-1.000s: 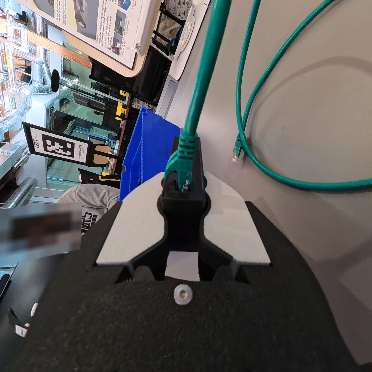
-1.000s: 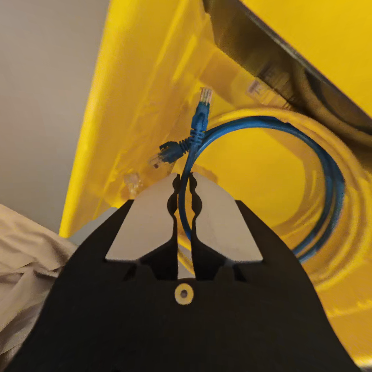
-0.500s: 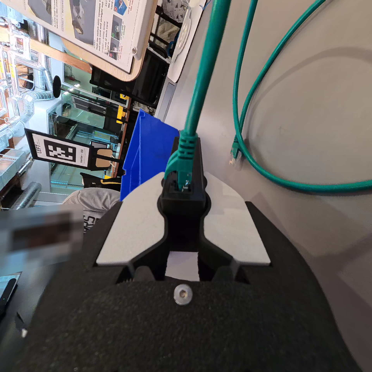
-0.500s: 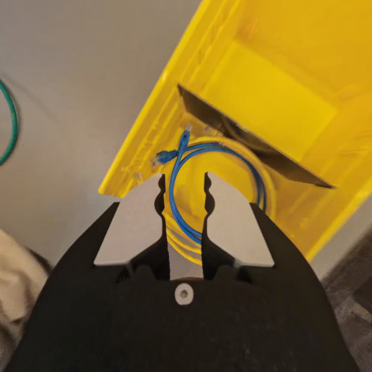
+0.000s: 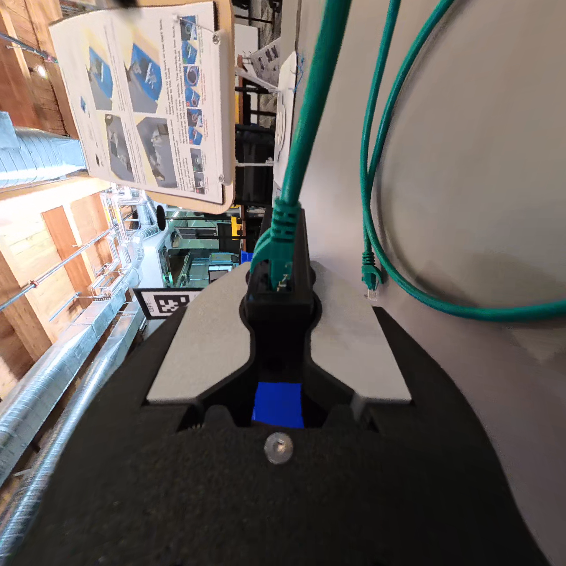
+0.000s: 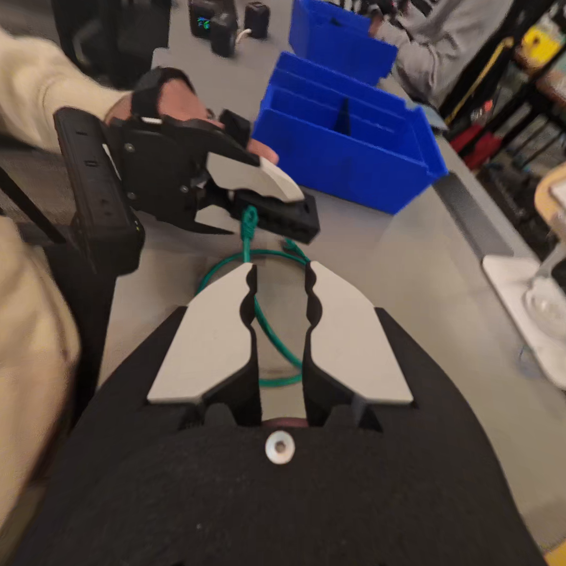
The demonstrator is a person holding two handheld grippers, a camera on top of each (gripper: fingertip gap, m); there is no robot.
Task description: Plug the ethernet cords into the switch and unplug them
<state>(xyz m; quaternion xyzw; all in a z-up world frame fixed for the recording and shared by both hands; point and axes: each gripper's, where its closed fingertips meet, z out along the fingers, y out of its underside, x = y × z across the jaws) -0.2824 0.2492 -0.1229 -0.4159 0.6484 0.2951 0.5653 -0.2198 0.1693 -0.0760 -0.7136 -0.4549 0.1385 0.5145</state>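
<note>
My left gripper is shut on the black switch, held above the grey table. One plug of a green ethernet cord sits in a switch port; the cord's free plug lies on the table to the right. In the right wrist view the left gripper holds the switch sideways with the green cord hanging from it and looping on the table. My right gripper is open and empty, just short of the cord loop, below the switch.
A blue divided bin stands on the grey table beyond the switch. A white tray with a clear glass item is at the right edge. A person's sleeve fills the left. An instruction board hangs behind.
My right gripper let go of the blue cord in the yellow bin, opened, and swung away to face the switch and green cord. The left gripper tilted slightly, still holding the switch.
</note>
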